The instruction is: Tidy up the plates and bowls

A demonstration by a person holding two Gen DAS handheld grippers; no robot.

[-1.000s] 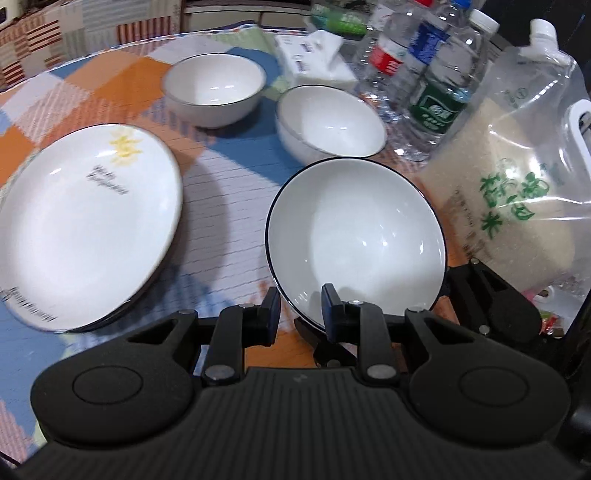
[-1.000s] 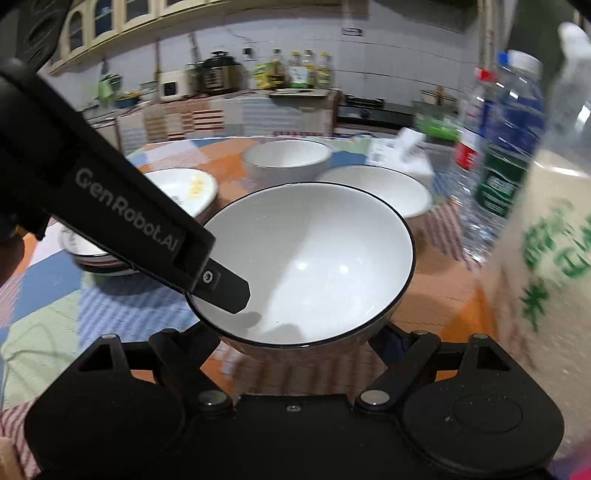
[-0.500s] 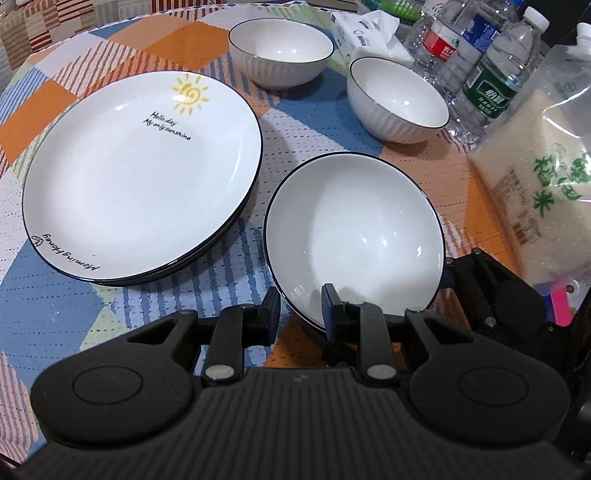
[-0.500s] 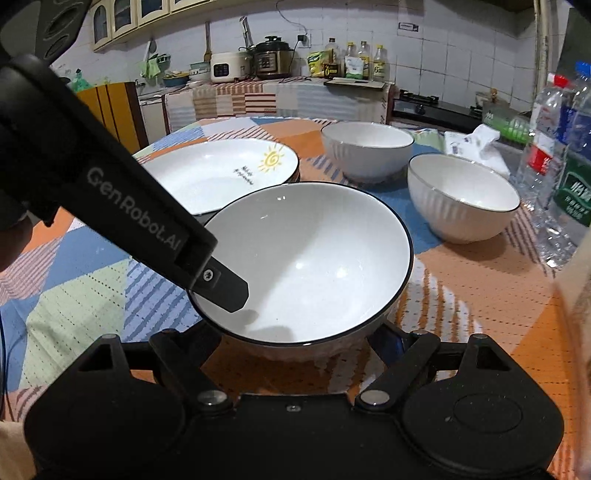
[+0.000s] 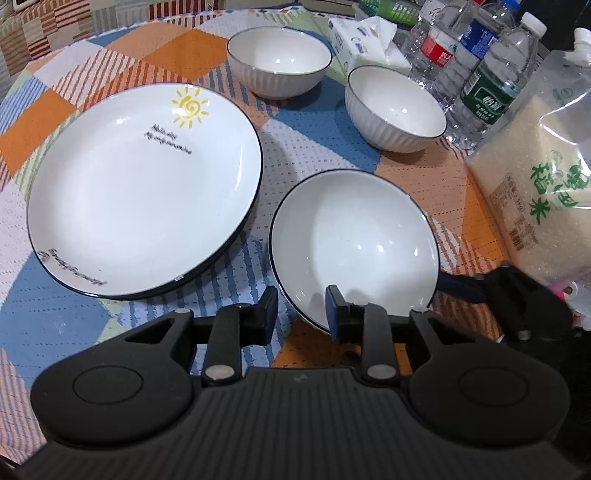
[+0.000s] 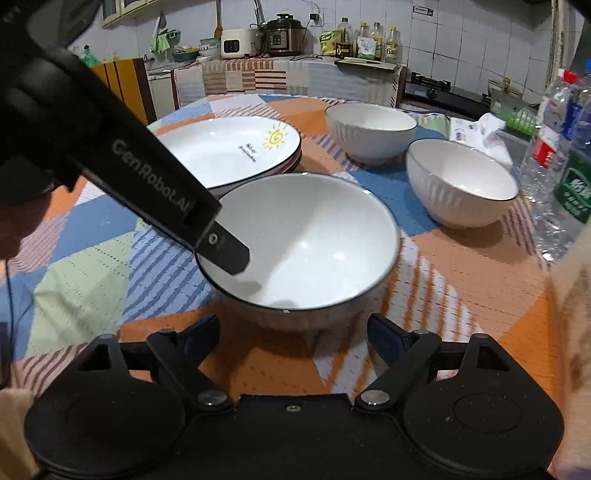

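Surface [image 5: 325, 110]: patchwork cloth is carrying everything.
Plate stack [image 5: 144, 192]: sitting left of the near bowl.
Near bowl [image 5: 354, 240]: resting near-centre.
Left gripper [image 5: 301, 308]: fingers are straddling its rim, parted, not pinching.
Right gripper [image 6: 293, 332]: fingers are gaping wide, holding nothing, just near of it.

Glossy glazed bowl [image 5: 354, 236] and plate [image 5: 140, 192] on a woven cloth tablecloth [image 5: 325, 122]

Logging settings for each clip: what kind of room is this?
Most likely a home kitchen: a tiled wall, a counter with a pressure cooker and oil bottles, and a cloth-covered table.
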